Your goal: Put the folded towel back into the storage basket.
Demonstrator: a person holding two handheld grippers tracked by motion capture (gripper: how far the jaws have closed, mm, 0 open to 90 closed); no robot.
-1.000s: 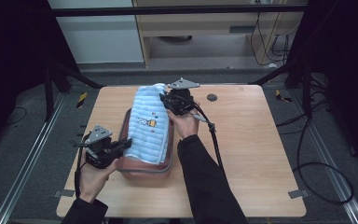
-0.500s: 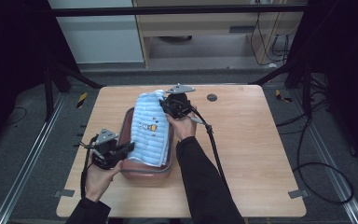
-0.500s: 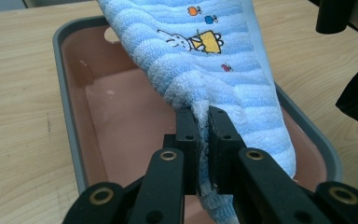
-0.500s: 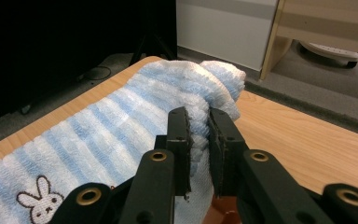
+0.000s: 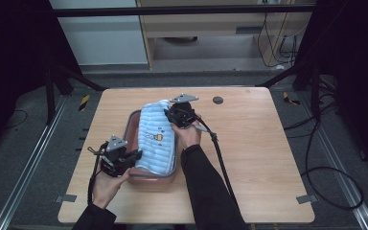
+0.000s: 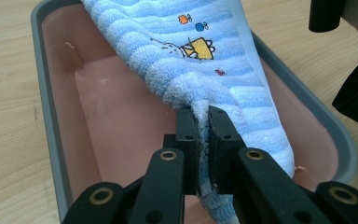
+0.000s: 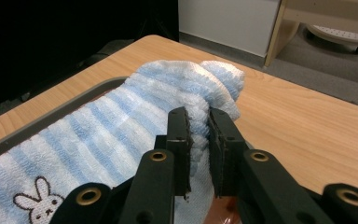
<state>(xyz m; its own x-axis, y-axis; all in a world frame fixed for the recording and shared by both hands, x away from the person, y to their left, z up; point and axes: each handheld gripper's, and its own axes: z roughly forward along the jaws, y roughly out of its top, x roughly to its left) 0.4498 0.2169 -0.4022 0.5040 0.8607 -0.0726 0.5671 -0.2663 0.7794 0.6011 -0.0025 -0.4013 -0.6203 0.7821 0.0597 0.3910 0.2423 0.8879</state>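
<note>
Two grippers, one blue-and-white striped terry towel [image 5: 157, 139], going into the pink plastic tub with grey rim [image 5: 130, 125].
Lower both ends evenly and keep the cloth inside the rim, since the far end overhangs it. Left gripper [image 6: 202, 122] pinches the near towel corner tight over the tub; right gripper [image 7: 199, 126] is clamped on the bunched far end, cloth between the pads.

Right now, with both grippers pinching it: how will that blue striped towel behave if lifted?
Probably floppy: the towel sags between the left gripper and right gripper. Likely light, since small pinches of its edges hold it. The terry pile looks grippy, so slipping seems unlikely.
</note>
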